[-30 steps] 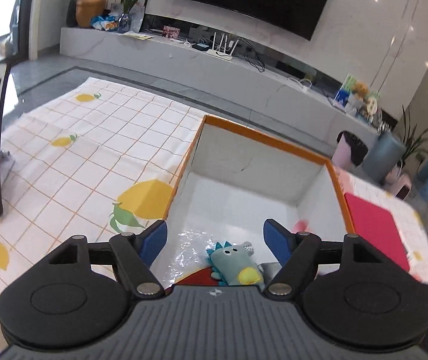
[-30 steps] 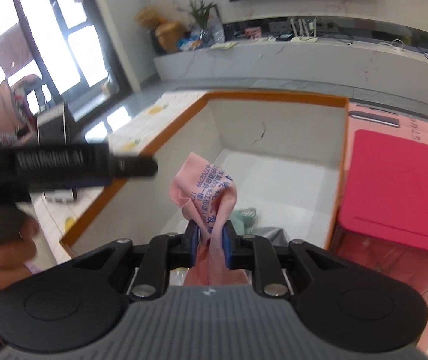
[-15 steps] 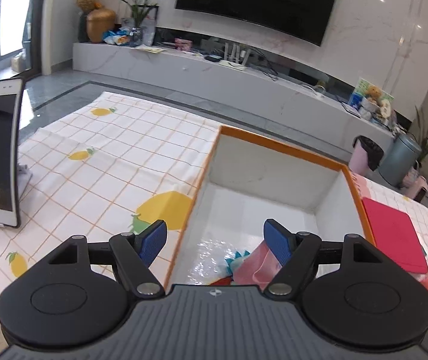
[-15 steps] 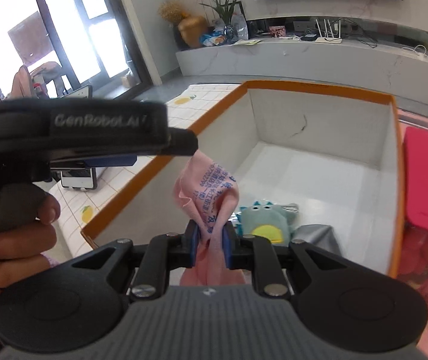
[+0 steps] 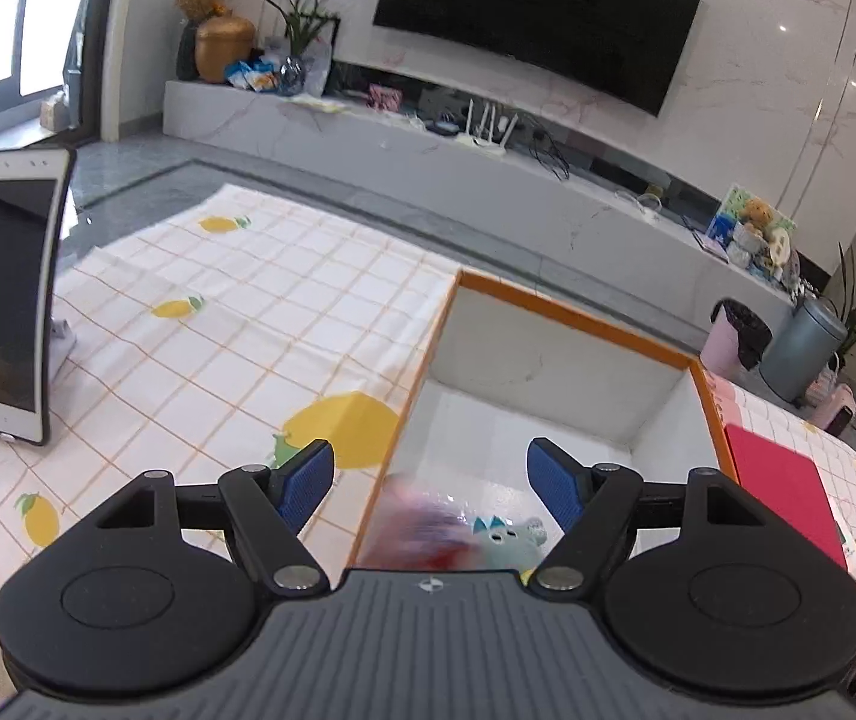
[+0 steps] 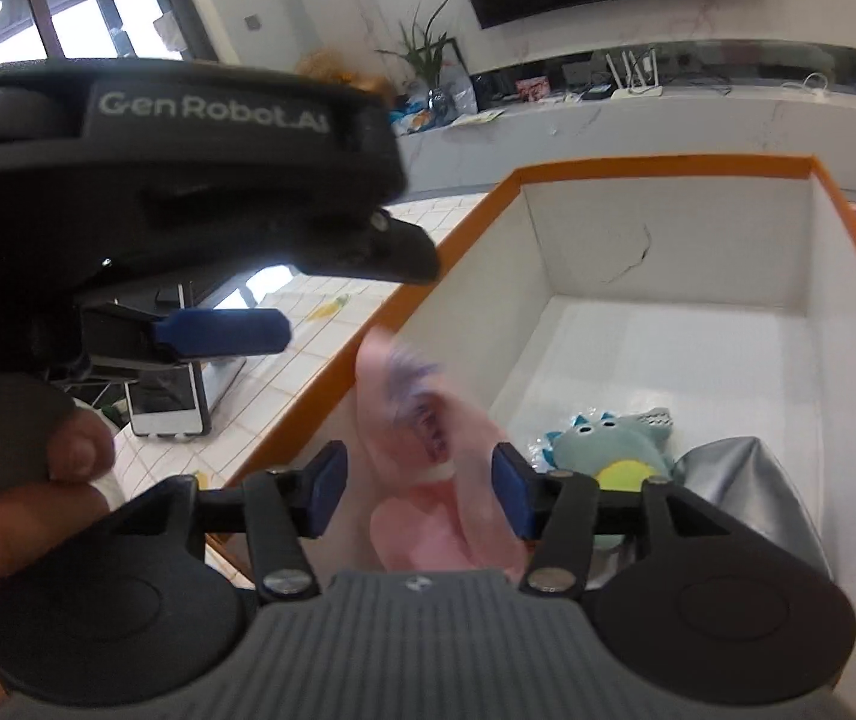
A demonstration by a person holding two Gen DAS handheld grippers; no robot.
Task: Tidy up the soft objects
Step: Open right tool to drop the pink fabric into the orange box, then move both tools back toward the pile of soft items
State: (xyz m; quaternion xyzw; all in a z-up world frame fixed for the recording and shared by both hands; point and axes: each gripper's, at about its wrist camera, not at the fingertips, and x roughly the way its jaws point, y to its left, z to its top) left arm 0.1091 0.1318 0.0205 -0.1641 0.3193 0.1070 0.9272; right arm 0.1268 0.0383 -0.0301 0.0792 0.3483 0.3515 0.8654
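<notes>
Caught mid-drop over the orange-rimmed box point(image 6: 656, 165): pink printed cloth point(image 6: 434, 468), blurred, loose between right gripper point(image 6: 422, 489) jaws just parted, apparently untouched by either pad. Likely light, limp, easily bunched; best pinched at a fold. Left gripper point(image 5: 431, 483) spread wide, empty.

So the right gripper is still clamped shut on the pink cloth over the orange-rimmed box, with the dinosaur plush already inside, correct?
Not quite. The right gripper is no longer clamped: its jaws have just been opening, and in the right wrist view the pink cloth sits loose and blurred between the spread pads. It is over the orange-rimmed box, and the dinosaur plush is already inside.
</notes>
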